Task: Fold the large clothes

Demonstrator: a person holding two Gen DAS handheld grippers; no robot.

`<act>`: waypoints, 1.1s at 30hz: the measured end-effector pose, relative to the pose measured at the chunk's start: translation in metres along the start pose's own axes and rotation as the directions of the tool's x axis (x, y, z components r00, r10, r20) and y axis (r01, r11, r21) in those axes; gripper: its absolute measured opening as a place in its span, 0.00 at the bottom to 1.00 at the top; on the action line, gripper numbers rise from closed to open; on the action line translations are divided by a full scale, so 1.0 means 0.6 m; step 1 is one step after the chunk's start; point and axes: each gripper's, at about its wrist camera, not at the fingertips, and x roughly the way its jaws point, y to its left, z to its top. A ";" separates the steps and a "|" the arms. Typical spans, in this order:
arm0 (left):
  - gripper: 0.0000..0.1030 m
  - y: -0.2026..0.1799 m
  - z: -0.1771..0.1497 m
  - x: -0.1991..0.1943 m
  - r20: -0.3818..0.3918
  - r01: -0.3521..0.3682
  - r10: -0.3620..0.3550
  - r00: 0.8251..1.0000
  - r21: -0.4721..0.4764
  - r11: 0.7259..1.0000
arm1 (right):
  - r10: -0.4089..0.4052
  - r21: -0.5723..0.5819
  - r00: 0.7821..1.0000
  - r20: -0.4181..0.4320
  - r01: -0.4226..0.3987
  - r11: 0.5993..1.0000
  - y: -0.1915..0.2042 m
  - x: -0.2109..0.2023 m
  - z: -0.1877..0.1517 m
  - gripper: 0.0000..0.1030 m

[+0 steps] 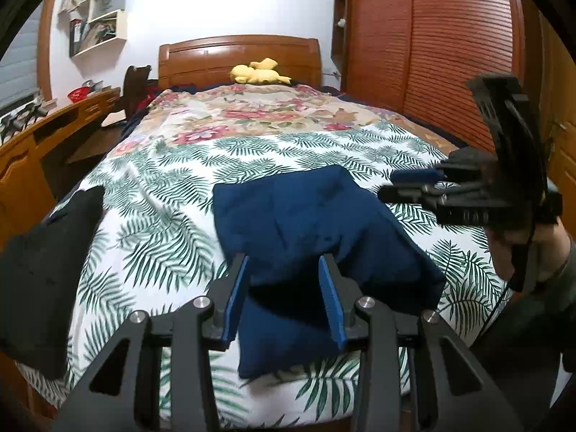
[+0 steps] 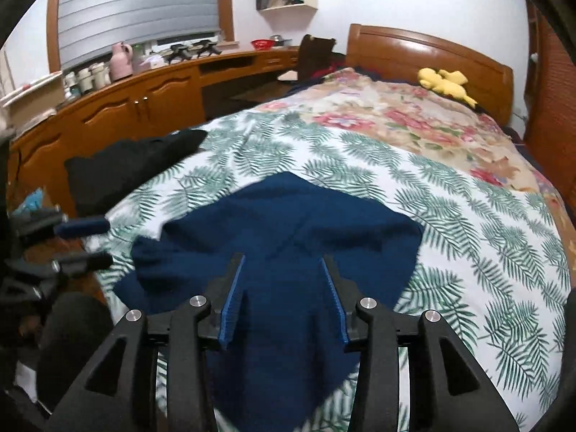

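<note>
Navy cloth, a folded blue garment (image 1: pixel 316 237), lies on the bed (image 1: pixel 172 194) just ahead of both tongs, on the fern-print sheet near the foot end. The left gripper (image 1: pixel 284 262) hangs over its near edge with jaws parted; the cloth shows between the blue pads (image 1: pixel 235 298), but they do not press on it, so these tongs are released. The right gripper (image 2: pixel 280 262) hovers over the same garment from the other side, jaws likewise apart and gripping nothing. In the left wrist view the right tongs appear to the right of the garment, held by a person's hand (image 1: pixel 540 248) in a dark sleeve.

To the left of the left tongs a black garment (image 1: pixel 46 270) lies at the bed's edge. Far ahead of the tongs, by the wooden headboard (image 1: pixel 237 55), a yellow plush toy (image 1: pixel 259 72) rests on the floral blanket (image 1: pixel 252 111).

As for containers, white wall shelves (image 1: pixel 97 25) hold books and loose items too small to name. On the long wooden counter (image 2: pixel 144 82), left of the right tongs, sit a red bowl (image 2: pixel 262 44), a pink jug (image 2: pixel 120 57) and several jars (image 2: pixel 88 77); their contents cannot be told.
</note>
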 end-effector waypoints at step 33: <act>0.37 0.006 -0.030 0.063 -0.097 0.053 -0.059 0.993 -0.064 0.997 | -0.012 0.019 1.000 0.023 0.012 1.000 -0.048 -0.006 -0.068 0.42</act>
